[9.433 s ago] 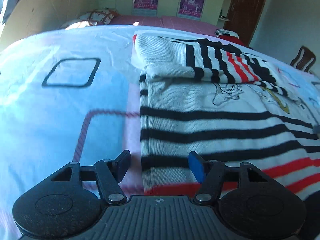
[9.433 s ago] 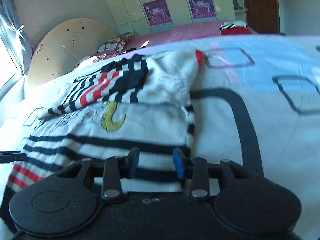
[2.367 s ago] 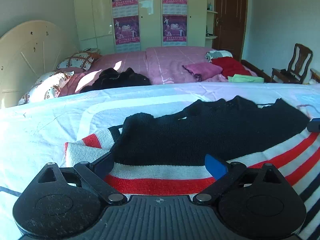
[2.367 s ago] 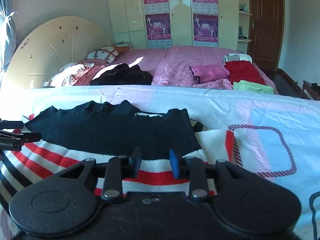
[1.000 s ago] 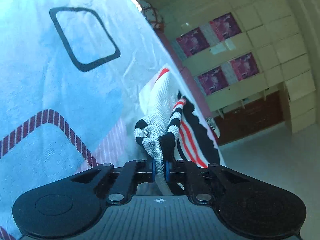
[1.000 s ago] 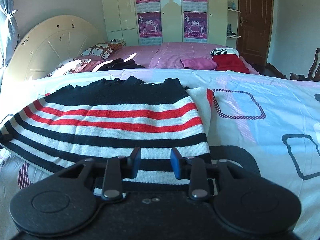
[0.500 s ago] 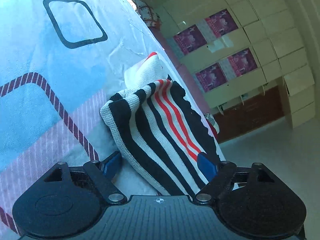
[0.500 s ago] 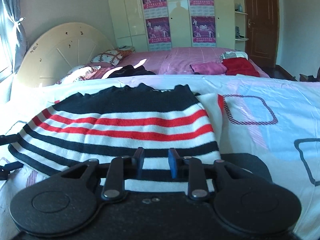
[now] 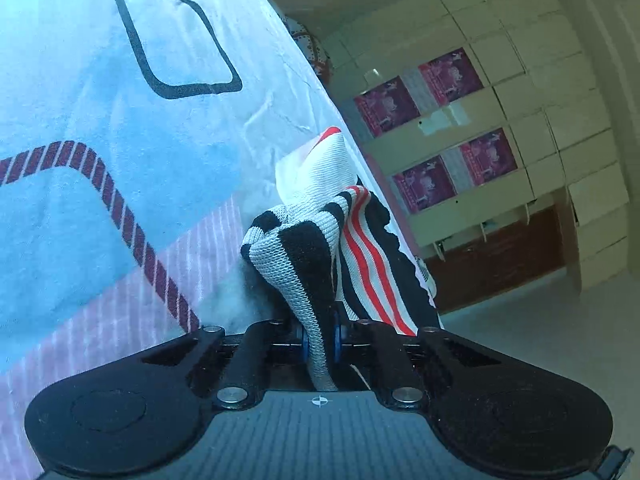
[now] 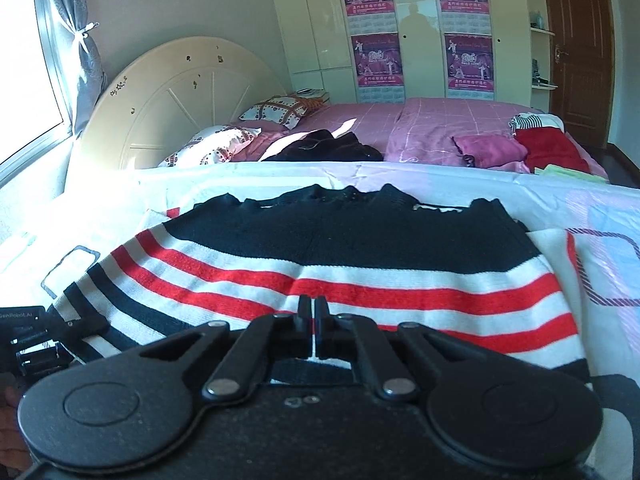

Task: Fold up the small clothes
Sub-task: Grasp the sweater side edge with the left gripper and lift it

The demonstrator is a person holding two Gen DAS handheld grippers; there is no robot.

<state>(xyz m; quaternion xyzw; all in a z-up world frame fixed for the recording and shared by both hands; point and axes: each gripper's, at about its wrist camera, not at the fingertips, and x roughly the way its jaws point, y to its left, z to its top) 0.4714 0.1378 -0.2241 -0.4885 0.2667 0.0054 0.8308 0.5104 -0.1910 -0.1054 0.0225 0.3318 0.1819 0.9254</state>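
Observation:
A small knit sweater with black, white and red stripes lies folded on the patterned bedsheet. In the left wrist view my left gripper is shut on the sweater's left edge, which bunches up between the blue pads. In the right wrist view my right gripper is shut on the sweater's near edge, with a thin fold of knit between the pads. The left gripper also shows in the right wrist view at the sweater's left side.
Beyond the sheet lies a pink bed with pillows, a black garment and folded red and pink clothes. A cream headboard stands at left, wardrobes with posters behind, a door at right.
Both grippers have closed on the sweater's edges; half a second ago both were open. The left edge now bunches up between the left pads.

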